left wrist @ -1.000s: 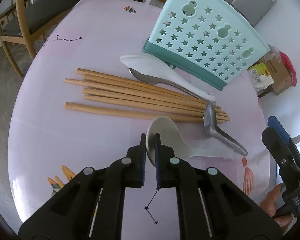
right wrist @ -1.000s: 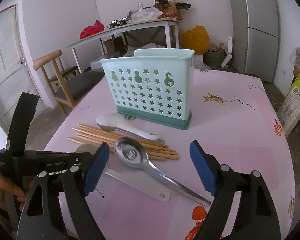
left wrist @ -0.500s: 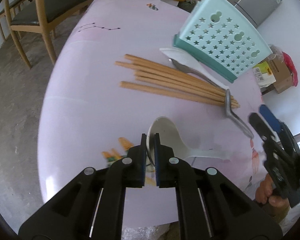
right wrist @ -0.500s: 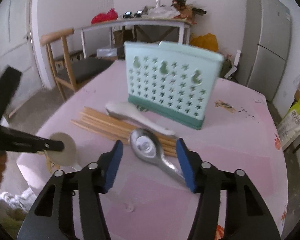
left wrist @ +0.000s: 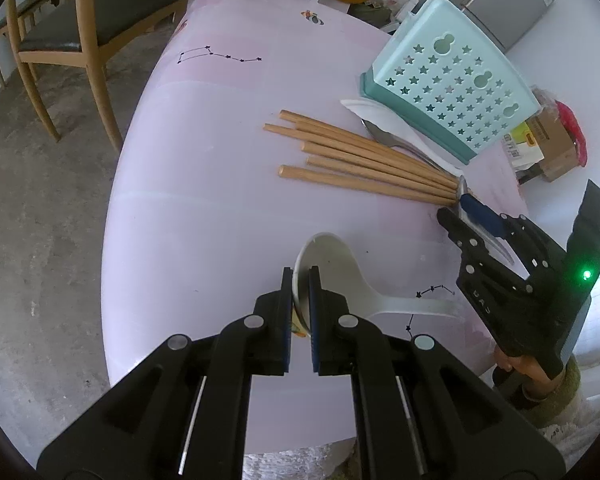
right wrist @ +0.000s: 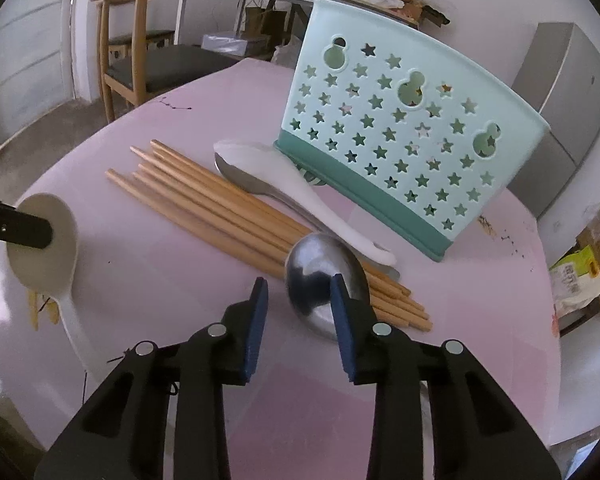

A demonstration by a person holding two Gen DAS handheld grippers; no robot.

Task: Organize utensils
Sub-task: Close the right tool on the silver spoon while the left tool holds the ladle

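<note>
My left gripper (left wrist: 301, 280) is shut on the bowl rim of a white ceramic spoon (left wrist: 340, 280), held above the pink table; the spoon also shows in the right wrist view (right wrist: 44, 240). My right gripper (right wrist: 298, 296) is open, its fingers astride the bowl of a metal spoon (right wrist: 320, 276) that lies by the chopstick tips. Several wooden chopsticks (right wrist: 228, 216) lie side by side. A second white spoon (right wrist: 300, 192) rests over another metal spoon (right wrist: 244, 180) against the mint green utensil holder (right wrist: 400, 140), which stands upright.
The round pink table (left wrist: 204, 200) drops off to concrete floor at left. A wooden chair (left wrist: 80, 20) stands beyond the table's far left edge. A cardboard box (left wrist: 548, 144) and a grey fridge (right wrist: 568, 112) lie beyond the holder.
My left gripper has lifted the white spoon up and back from the table. My right gripper has moved down and forward over the metal spoon and its jaws have narrowed.
</note>
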